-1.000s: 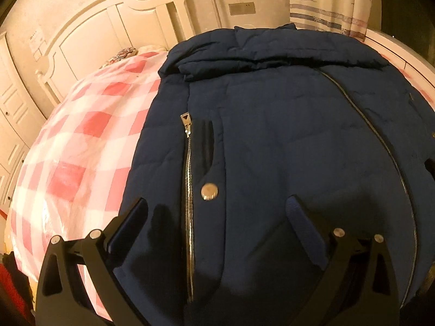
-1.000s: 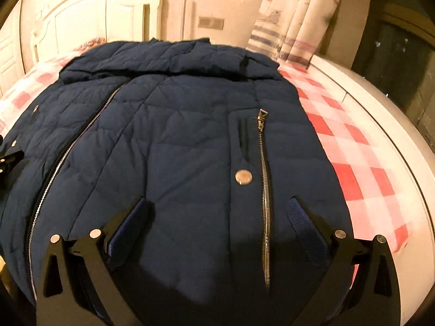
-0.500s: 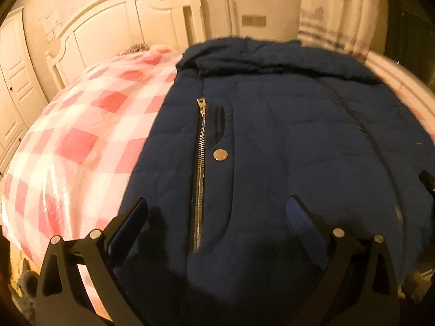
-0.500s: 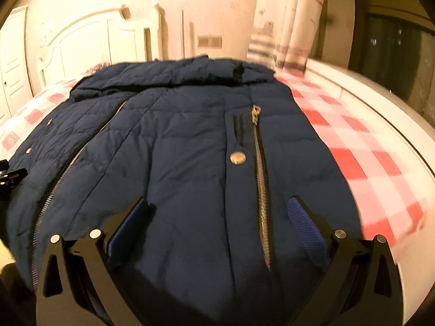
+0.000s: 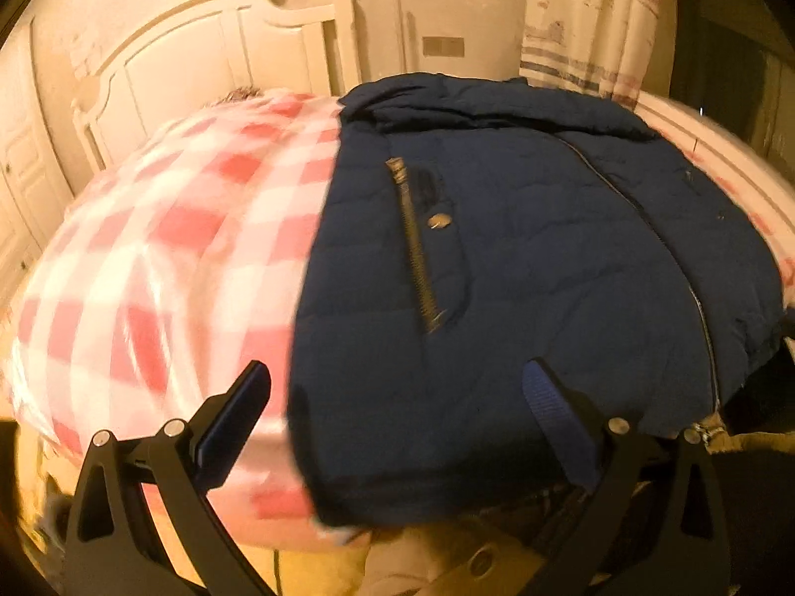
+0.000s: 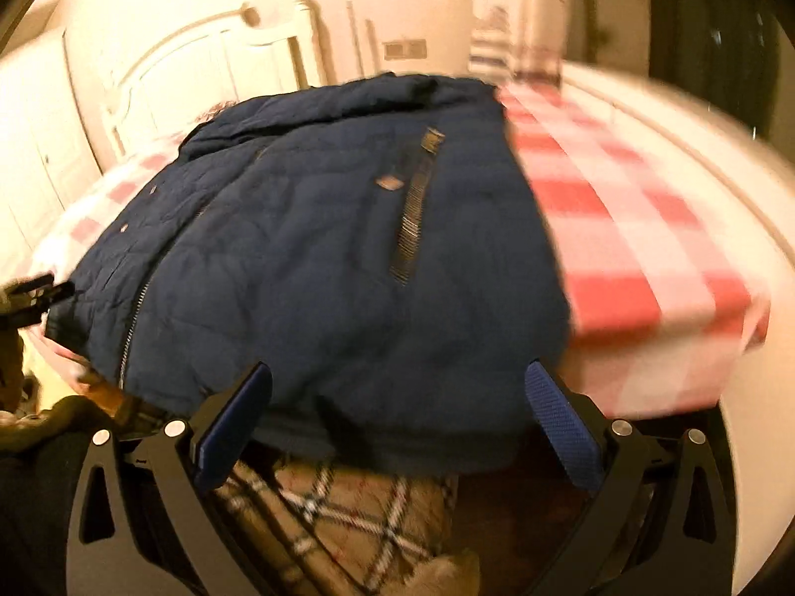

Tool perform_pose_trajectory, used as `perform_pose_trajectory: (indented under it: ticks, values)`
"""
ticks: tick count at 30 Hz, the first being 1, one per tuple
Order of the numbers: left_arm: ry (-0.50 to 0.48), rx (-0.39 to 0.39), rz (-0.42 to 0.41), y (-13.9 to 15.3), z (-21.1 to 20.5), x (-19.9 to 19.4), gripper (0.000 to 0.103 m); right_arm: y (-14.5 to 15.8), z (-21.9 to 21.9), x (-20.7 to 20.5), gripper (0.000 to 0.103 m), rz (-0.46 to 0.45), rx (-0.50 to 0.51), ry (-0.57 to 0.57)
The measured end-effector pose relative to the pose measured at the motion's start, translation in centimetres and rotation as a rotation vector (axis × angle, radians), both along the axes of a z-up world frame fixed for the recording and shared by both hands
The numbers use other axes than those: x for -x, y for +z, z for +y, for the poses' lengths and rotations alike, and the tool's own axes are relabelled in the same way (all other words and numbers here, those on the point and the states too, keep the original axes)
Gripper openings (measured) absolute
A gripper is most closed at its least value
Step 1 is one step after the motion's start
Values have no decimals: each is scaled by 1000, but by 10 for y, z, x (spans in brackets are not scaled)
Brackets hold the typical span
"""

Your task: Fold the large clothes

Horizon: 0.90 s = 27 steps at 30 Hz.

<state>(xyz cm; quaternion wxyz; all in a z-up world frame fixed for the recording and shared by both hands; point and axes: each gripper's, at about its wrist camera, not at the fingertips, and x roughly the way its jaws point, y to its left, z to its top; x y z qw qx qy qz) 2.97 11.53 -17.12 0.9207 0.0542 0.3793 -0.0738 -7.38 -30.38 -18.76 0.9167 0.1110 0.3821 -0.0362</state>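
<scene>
A large navy quilted jacket [image 5: 521, 258] lies flat and front up on a bed with a pink and white checked cover [image 5: 164, 248], its hem hanging over the near edge. It also shows in the right wrist view [image 6: 308, 248]. My left gripper [image 5: 397, 412] is open and empty, just short of the hem near the jacket's left corner. My right gripper [image 6: 397, 412] is open and empty, just short of the hem near the right corner. Both views are blurred.
A white headboard [image 5: 198, 64] and curtains [image 5: 591, 25] stand behind the bed. A beige plaid cloth [image 6: 338, 511] lies below the bed edge under my right gripper. A white ledge [image 6: 695, 159] runs along the bed's right side.
Both grippers have pulled back and down from over the jacket to the near bed edge. The hem and the bed's front now show. Both stay open.
</scene>
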Motion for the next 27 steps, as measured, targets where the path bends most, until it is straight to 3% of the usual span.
perform_pose_trajectory:
  ticks: [3, 4, 7, 10, 11, 13, 14, 16, 20, 24, 26, 27]
  values:
    - [48, 113, 63, -12, 29, -1, 101, -20, -30, 4, 98, 4, -151, -41]
    - [56, 183, 83, -15, 40, -2, 101, -28, -37, 2, 98, 6, -222, -29]
    - [63, 245, 95, -18, 47, -4, 101, -31, -39, -2, 98, -24, -254, -6]
    - [60, 206, 89, -19, 40, -4, 100, -26, -32, -7, 95, -65, -250, 32]
    - [46, 201, 80, -17, 37, -3, 98, -23, -26, -7, 86, -72, -234, 50]
    - [-4, 173, 64, -10, 31, 3, 76, -17, -15, -7, 79, -58, -151, 68]
    - [-23, 164, 58, -8, 28, 5, 75, -14, -9, -4, 74, -53, -111, 85]
    - [-23, 127, 36, -5, 22, 6, 75, -9, -8, 1, 69, -62, -99, 103]
    - [-5, 158, 51, -8, 19, -1, 81, -6, -11, -1, 68, -85, -142, 102]
    - [-8, 89, 37, -15, 8, -9, 88, -14, -11, -15, 70, -67, -149, 72]
    - [-26, 89, 27, -14, 6, -9, 79, -15, -10, -17, 69, -77, -140, 76]
    - [-45, 96, 20, -13, 5, -7, 62, -15, -10, -16, 67, -83, -133, 83]
